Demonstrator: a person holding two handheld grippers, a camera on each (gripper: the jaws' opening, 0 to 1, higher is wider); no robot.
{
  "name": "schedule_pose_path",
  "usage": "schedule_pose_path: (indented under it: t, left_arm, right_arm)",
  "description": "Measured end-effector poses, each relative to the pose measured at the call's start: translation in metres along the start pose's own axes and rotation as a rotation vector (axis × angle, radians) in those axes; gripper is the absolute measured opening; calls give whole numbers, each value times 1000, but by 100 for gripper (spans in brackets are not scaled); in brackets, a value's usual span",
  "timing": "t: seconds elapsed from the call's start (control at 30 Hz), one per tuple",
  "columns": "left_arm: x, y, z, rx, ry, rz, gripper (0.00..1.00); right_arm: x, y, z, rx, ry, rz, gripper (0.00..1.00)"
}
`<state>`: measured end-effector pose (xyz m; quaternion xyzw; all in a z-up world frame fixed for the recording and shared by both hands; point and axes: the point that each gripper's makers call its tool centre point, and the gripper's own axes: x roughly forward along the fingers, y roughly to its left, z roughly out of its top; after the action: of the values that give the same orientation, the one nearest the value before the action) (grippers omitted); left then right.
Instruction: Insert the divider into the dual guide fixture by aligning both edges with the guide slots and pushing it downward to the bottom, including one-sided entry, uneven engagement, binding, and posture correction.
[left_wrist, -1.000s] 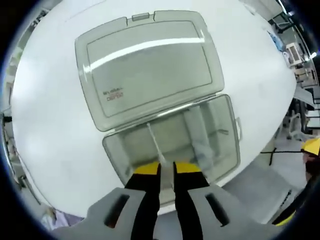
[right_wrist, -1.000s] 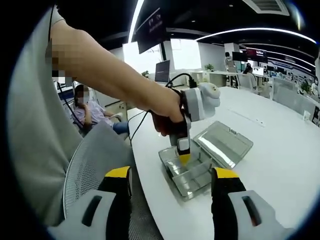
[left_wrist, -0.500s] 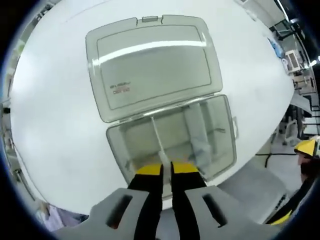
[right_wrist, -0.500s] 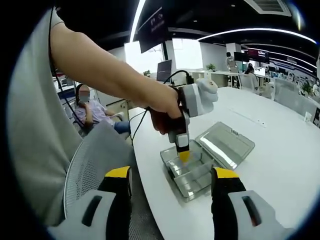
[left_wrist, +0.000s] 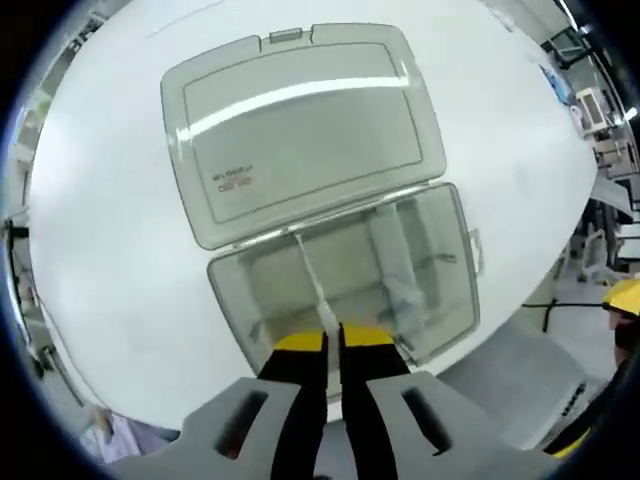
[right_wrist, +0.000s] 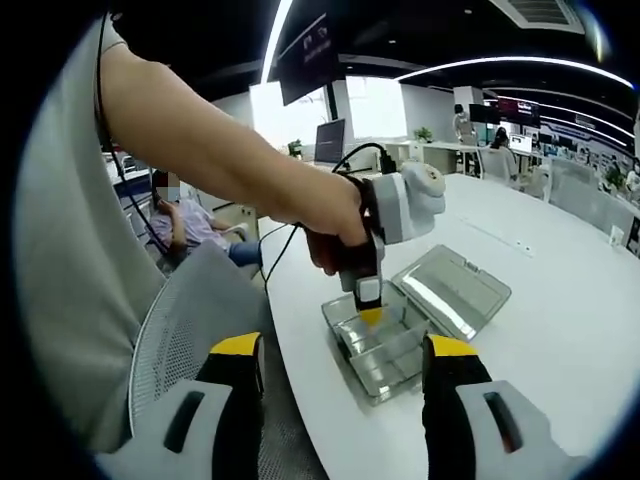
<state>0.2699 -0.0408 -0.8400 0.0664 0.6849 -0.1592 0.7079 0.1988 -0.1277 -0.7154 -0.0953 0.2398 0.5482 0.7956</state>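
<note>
Inside the open clear box (left_wrist: 440, 290), left tongs (left_wrist: 333, 340) pinch an upright divider (left_wrist: 313, 285).

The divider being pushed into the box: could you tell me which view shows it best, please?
The left gripper view: the divider runs straight ahead from the left gripper, down inside the open clear box. The right gripper view has the box small, the divider hard to make out.

Our right gripper (right_wrist: 340, 400) sits low, yellow-tipped jaws wide apart, nothing between them, well short of the box (right_wrist: 385, 345). We see the left gripper (right_wrist: 368, 312) gripped in a hand (right_wrist: 335, 245), pointing down into the open clear box on the white table (right_wrist: 560, 340). Lid (right_wrist: 455, 290) lies flat beside it. Mesh chair (right_wrist: 190, 330) at the table edge; a person (right_wrist: 180, 225) seated behind.
</note>
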Motion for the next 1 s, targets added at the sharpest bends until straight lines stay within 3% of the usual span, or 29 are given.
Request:
schedule_pose_path:
  t: [0.2,0.37,0.5,0.63,0.77,1.0]
  left_arm:
    - [-2,1,-1,14,-31,-53,3]
    - [-4,5,0,-28,-79,-92,7]
    - [-9,4,4,-74,-127,-164,10]
    - [-18,11,1,-69,-163,-170,13]
    - [-27,9,6,-116,-240,-255,15]
    - [-46,8,5,-139,-361,-345,24]
  right_arm:
    - [-1,0,-1,-1,8,-2,61]
    - [-2,-2,-1,-1,19,-8,61]
    - [-1,-4,1,-2,23,-13,61]
    - [1,-6,1,1,28,-16,62]
    - [3,-7,0,5,39,-19,62]
    - [5,-7,-3,15,55,-26,63]
